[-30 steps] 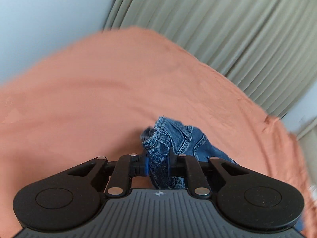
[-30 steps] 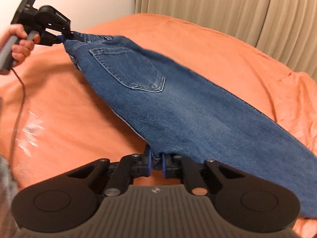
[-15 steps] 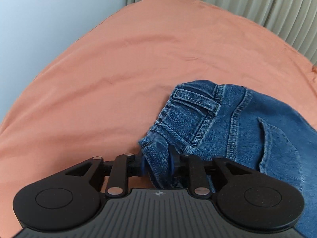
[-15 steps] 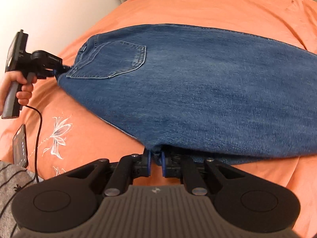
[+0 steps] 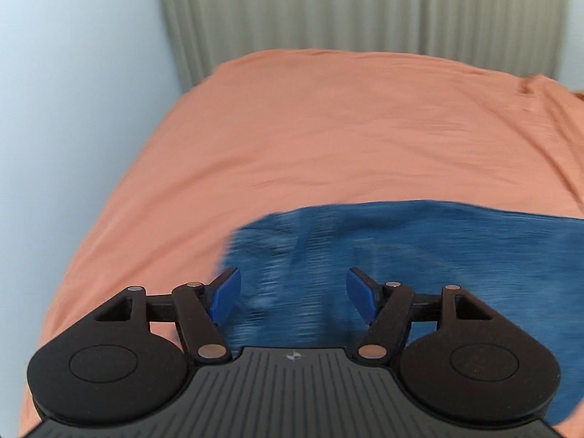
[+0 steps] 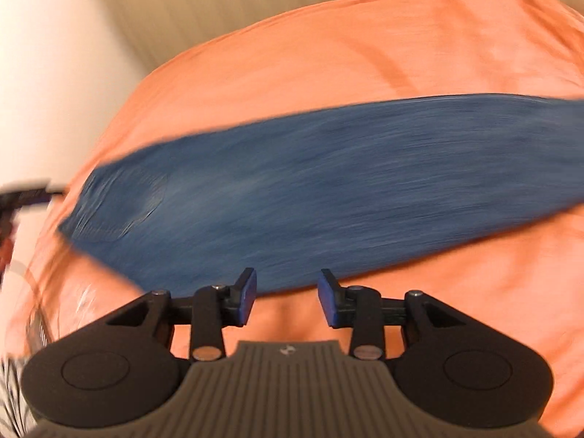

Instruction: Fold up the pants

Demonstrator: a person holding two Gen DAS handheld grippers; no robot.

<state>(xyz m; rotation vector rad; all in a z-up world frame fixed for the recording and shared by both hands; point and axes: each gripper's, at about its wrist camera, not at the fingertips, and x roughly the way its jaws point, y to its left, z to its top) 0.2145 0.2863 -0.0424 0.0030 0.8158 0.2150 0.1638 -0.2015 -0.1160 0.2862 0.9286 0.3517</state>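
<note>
The blue denim pants (image 6: 328, 182) lie stretched flat across the orange bed sheet (image 6: 365, 54), waist end with a back pocket at the left, legs running off to the right; the image is motion-blurred. My right gripper (image 6: 286, 294) is open and empty, just short of the pants' near edge. In the left wrist view the waist end of the pants (image 5: 401, 248) lies on the sheet (image 5: 328, 127). My left gripper (image 5: 294, 292) is open and empty, its blue pads (image 5: 226, 294) apart above the denim. The left gripper also shows blurred in the right wrist view (image 6: 22, 197).
A pale wall (image 5: 73, 109) runs along the left side of the bed. Beige pleated curtains (image 5: 365, 7) hang behind its far end. The sheet has a white flower print (image 6: 84, 299) near the front left.
Both grippers have opened and let go of the pants. The pants, held up stretched between them before, now lie flat on the bed. Both cameras are moving.
</note>
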